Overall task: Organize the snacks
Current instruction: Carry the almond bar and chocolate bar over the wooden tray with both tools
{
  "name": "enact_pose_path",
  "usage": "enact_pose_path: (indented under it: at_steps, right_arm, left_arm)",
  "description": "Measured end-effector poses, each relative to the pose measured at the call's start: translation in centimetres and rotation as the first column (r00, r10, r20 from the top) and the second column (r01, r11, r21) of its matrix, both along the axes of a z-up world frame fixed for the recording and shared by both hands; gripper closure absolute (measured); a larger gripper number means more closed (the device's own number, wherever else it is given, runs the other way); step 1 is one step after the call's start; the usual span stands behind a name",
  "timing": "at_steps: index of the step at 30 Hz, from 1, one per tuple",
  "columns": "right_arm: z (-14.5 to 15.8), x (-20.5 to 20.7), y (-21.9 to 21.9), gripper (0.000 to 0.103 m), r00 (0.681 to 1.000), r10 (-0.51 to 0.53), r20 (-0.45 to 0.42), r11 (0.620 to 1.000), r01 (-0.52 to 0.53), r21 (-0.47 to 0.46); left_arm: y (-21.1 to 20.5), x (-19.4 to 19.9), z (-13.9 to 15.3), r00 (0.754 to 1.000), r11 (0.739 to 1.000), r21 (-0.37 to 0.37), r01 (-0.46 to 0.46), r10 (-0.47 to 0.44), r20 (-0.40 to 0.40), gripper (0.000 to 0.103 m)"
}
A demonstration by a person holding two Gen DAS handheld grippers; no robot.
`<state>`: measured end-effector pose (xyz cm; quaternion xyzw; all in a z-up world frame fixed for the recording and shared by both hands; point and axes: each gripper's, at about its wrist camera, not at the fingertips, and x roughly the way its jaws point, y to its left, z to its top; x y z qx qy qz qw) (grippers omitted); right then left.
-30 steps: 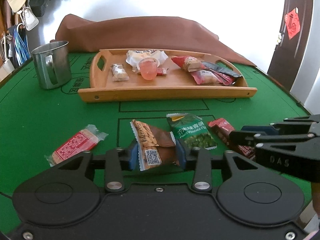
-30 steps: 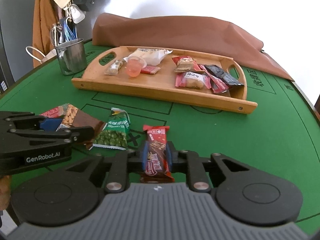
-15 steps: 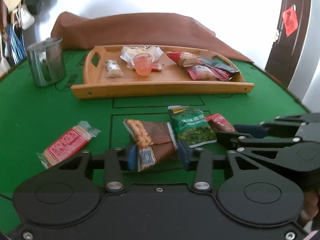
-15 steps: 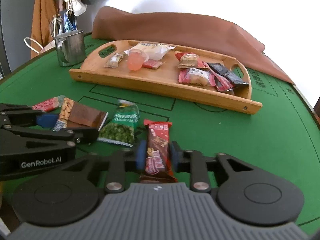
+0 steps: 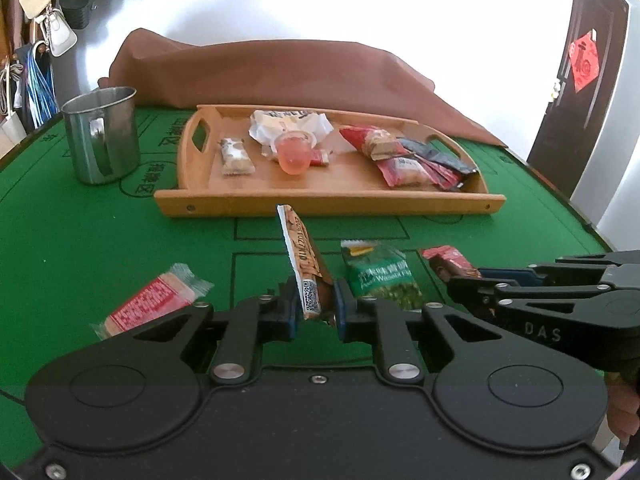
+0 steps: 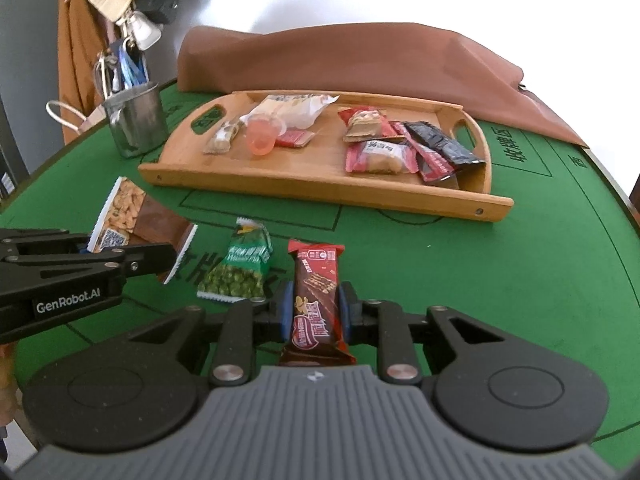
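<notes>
Two grippers are at work over the green table [image 5: 80,240], and we have a packet in each. Our left gripper [image 5: 314,314] is clamped on the brown peanut packet [image 5: 304,268], which stands tilted on edge between the blue pads, its far end lifted off the felt. Our right gripper [image 6: 312,312] is pinched on the red chocolate bar [image 6: 316,292], whose length runs straight out ahead of the pads.

Between the two held packets the green pea packet [image 6: 236,268] lies flat on the table, and off to the left a pink wafer packet [image 5: 152,304] lies by itself.

Farther back sits the wooden tray [image 5: 328,200], with several snacks in it already: a small nougat bar [image 5: 234,156] near the left handle, a pink jelly cup [image 5: 294,152] in front of a white wrapper [image 5: 288,124], and a pile of red and black packets [image 5: 416,160] at the right end. A steel mug [image 5: 102,136] stands just left of the tray, and a brown cloth [image 5: 280,76] is heaped behind it.
</notes>
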<state>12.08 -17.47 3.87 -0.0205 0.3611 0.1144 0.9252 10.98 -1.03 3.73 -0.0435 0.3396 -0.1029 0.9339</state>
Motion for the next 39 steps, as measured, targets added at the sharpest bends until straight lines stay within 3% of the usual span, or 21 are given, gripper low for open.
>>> enact_pose_path:
  at_steps: [11,18,28,39]
  right_arm:
    - [2.4,2.6,-0.5,0.075,0.999,-0.025,0.022,0.999,0.024,0.048]
    - [4.5,6.9,-0.3,0.075,0.999,-0.044,0.03,0.997,0.042,0.07]
    - [3.1,15.1,0.9,0.075,0.988,-0.062,-0.138,0.989,0.08,0.127]
    - [1.2,18.4,2.2,0.075,0.983,-0.102,-0.15,0.989,0.116,0.09]
  left_arm:
    - [0.5,3.9,3.0,1.0,1.0,-0.005,-0.006,0.006,0.027,0.086]
    - [0.6,8.3,4.2,1.0,1.0,0.012,-0.011,0.01,0.016,0.086]
    - [1.1,14.4,2.4,0.998,0.998,0.056,-0.037,0.04,-0.046,0.086]
    - [1.2,17.6,-0.1,0.993,0.996,0.074,-0.055,0.063,-0.098,0.086]
